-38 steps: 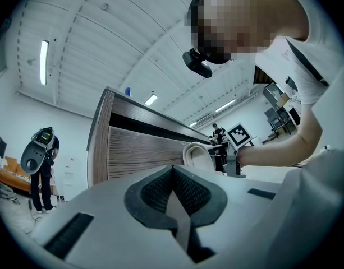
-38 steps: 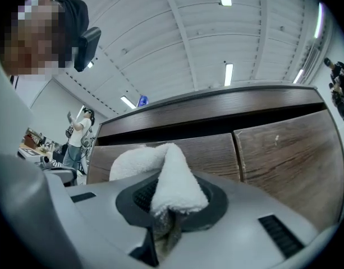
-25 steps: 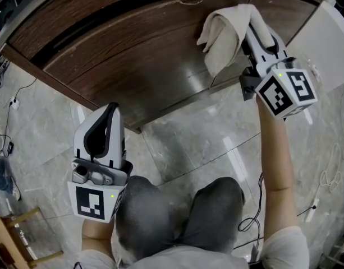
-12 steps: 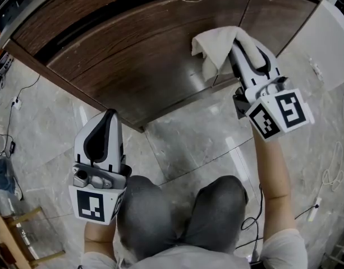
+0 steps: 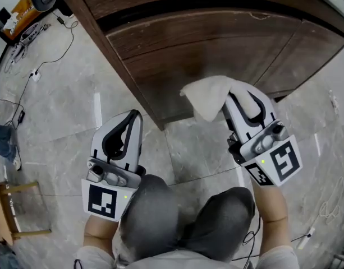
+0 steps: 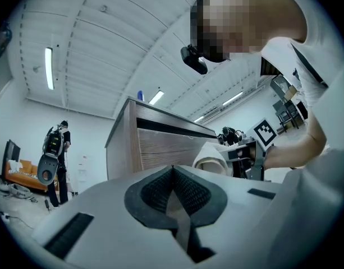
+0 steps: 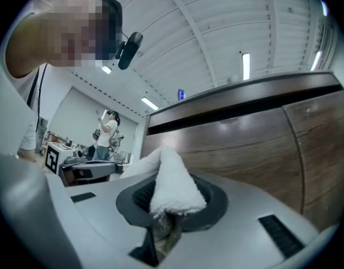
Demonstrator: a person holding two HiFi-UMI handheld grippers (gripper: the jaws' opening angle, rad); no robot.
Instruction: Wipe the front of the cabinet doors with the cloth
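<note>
right tool (image 5: 239, 105) pinching white cloth (image 5: 208, 96) near cabinet door (image 5: 216, 55), left tool (image 5: 124, 132) pressed together, empty, low

Dark brown, streaked wood grain across the cabinet doors (image 5: 216, 55), and a near-black band just under the top edge. Off-white, nubbly terry on the cloth (image 5: 208, 97). Pale grey-white shells on the left gripper (image 5: 132, 115) and right gripper (image 5: 239, 97), with black ribbed pads inside the jaws. Black-and-white square markers (image 5: 102, 199) on both cubes, a small green light beside each. Grey marbled tiles with pale veins and thin dark joints over the floor (image 5: 59, 111). Plain mid-grey trousers (image 5: 216, 217).
</note>
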